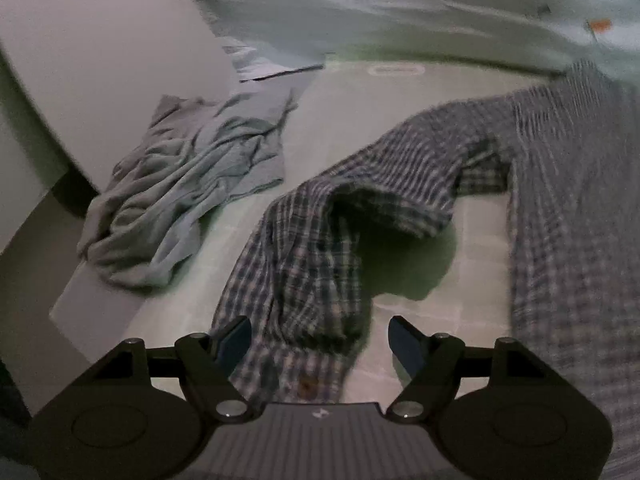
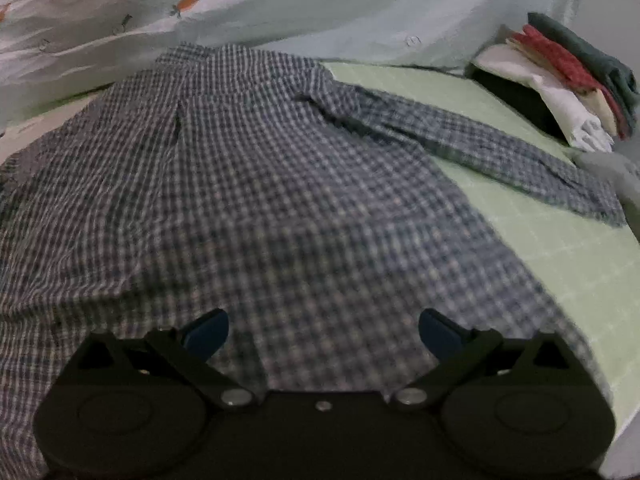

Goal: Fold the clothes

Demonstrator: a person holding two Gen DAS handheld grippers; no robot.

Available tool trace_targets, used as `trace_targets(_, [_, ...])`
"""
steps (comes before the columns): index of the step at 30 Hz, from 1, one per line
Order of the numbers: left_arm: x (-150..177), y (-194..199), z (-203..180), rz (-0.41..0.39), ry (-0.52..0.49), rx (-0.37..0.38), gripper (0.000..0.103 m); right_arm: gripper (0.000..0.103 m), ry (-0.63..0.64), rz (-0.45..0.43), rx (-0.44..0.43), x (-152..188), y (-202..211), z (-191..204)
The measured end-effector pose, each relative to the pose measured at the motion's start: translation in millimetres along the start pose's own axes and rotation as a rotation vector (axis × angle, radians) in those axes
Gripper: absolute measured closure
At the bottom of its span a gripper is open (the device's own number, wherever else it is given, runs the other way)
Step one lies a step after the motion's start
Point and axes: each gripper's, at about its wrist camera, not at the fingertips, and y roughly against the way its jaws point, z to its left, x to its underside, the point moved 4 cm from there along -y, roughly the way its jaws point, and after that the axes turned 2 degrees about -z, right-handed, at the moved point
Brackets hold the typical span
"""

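Observation:
A blue-and-white checked shirt (image 1: 304, 248) lies spread on a pale green mat (image 1: 400, 92). In the left wrist view one of its sleeves runs from the shirt's body down to my left gripper (image 1: 320, 340). The cuff end lies between the spread jaws, and the right finger (image 1: 404, 340) stands clear of the cloth. In the right wrist view my right gripper (image 2: 324, 332) hovers open over the shirt's (image 2: 260, 180) body, with nothing pinched. The other sleeve (image 2: 500, 152) stretches out to the right across the mat (image 2: 560, 260).
A crumpled grey garment (image 1: 188, 184) lies at the mat's left side. A stack of folded clothes (image 2: 560, 80) in white, red and dark green sits at the far right. White bedding with a carrot print (image 2: 280, 0) bunches along the back.

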Motion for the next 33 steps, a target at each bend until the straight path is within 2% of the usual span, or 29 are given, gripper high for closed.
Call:
trace_targets(1, [0, -5, 3, 0.002, -0.03, 0.001, 0.039, 0.0, -0.015, 0.006, 0.015, 3, 0, 4])
trace_targets(2, [0, -10, 7, 0.009, -0.057, -0.001, 0.055, 0.0, -0.036, 0.012, 0.032, 7, 0, 8])
trace_targets(3, [1, -14, 14, 0.015, -0.072, -0.015, 0.064, 0.0, -0.057, 0.018, 0.048, 11, 0, 11])
trace_targets(4, [1, -18, 23, 0.019, -0.08, -0.035, 0.089, 0.0, -0.084, 0.014, 0.061, 14, 1, 14])
trace_targets(5, [0, -21, 33, 0.018, -0.08, -0.061, 0.092, 0.0, -0.112, 0.01, 0.074, 17, 3, 16])
trace_targets(9, [-6, -27, 77, -0.006, -0.065, -0.183, 0.093, 0.0, -0.164, 0.002, 0.12, 20, 5, 21])
trace_targets(12, [-6, -30, 95, -0.006, -0.068, -0.23, 0.092, 0.0, -0.18, 0.001, 0.137, 23, 9, 22])
trace_targets(15, [-2, -33, 97, 0.012, -0.047, -0.229, 0.082, 0.0, -0.187, 0.006, 0.141, 24, 11, 22])
trace_targets(16, [-2, -33, 94, 0.019, -0.06, -0.218, 0.073, 0.0, -0.188, 0.008, 0.14, 24, 11, 22])
trace_targets(17, [-1, -33, 90, 0.026, -0.079, -0.197, 0.06, 0.0, -0.183, 0.012, 0.134, 24, 11, 22])
trace_targets(20, [4, -21, 74, 0.034, -0.09, -0.087, 0.034, 0.0, -0.168, 0.021, 0.115, 22, 12, 20])
trace_targets(27, [14, 23, 29, 0.006, -0.075, 0.108, 0.031, 0.0, -0.169, -0.002, 0.109, 21, 21, -14])
trace_targets(31, [20, 41, -3, 0.017, -0.004, 0.261, 0.031, 0.0, -0.145, -0.004, 0.148, 14, 17, -55])
trace_targets(33, [24, 48, -20, 0.027, 0.014, 0.293, 0.031, 0.004, -0.151, -0.002, 0.168, 10, 14, -77])
